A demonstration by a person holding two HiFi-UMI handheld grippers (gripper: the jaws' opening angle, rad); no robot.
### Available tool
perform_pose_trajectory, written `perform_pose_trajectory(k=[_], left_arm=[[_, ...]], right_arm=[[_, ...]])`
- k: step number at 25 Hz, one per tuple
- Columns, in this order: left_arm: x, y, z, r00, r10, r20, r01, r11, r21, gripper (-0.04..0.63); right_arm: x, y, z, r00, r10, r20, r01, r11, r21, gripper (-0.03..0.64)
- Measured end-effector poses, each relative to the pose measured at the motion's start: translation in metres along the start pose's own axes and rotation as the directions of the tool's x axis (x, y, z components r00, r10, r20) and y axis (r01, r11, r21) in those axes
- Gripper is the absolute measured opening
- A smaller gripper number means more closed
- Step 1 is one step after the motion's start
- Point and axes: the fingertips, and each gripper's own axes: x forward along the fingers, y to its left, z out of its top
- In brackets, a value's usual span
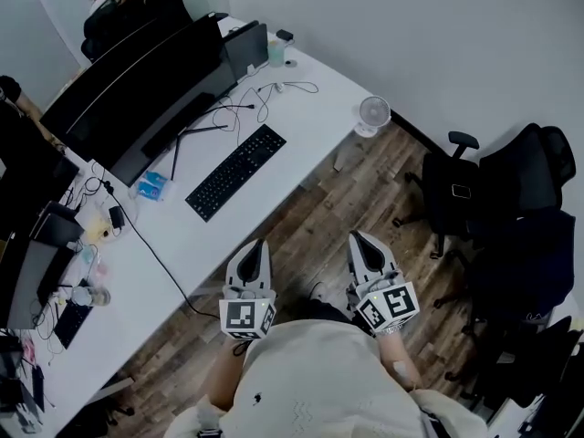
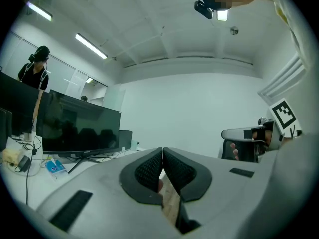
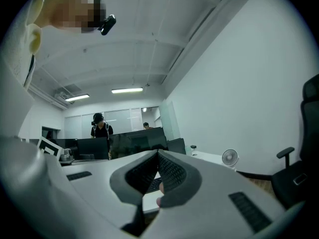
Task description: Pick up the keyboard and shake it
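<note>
This looks like the approach step. The black keyboard [image 1: 235,172] lies untouched on the white desk [image 1: 310,117], left of centre in the head view and slanting toward the upper right. The left gripper [image 1: 258,246] and right gripper [image 1: 359,241] hover low in the frame, well apart from it. Each has its jaws pressed together on nothing (both must spread before any grasp).

Next, I judge, each claw should take one end of the keyboard. The monitor [image 1: 137,89] stands just above-left of it, a blue packet [image 1: 152,186] sits near its lower-left end, and a black cable [image 1: 151,245] crosses the desk below. A small fan [image 1: 373,113] and an office chair [image 1: 456,185] sit at right, out of the way.
</note>
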Motion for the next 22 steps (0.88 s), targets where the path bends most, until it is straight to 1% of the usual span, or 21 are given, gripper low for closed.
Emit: perform_pose_trajectory(k=[4,9,15,22], left_arm=[[0.027,-0.009,0.002,0.998,0.059,0.024,-0.059,0.998,-0.005,0.014],[0.047,-0.013,-0.001,0.992,0.121,0.022,-0.121,0.992,-0.02,0.014],[0.054,-0.014,-0.008,0.983,0.182,0.008,-0.182,0.983,-0.023,0.014],[0.053,0.008,-0.015,0.965,0.263,-0.008,-0.263,0.964,-0.046,0.014]], right_arm=[[0.013,-0.035,0.007,0.999,0.039,0.0,-0.039,0.999,-0.006,0.001],[0.028,-0.069,0.012,0.998,0.064,-0.014,-0.064,0.998,-0.002,0.001],[0.046,-0.086,0.01,0.993,0.115,-0.025,-0.115,0.993,0.006,0.001],[0.072,-0.084,0.006,0.983,0.173,-0.054,-0.173,0.985,0.004,0.001]])
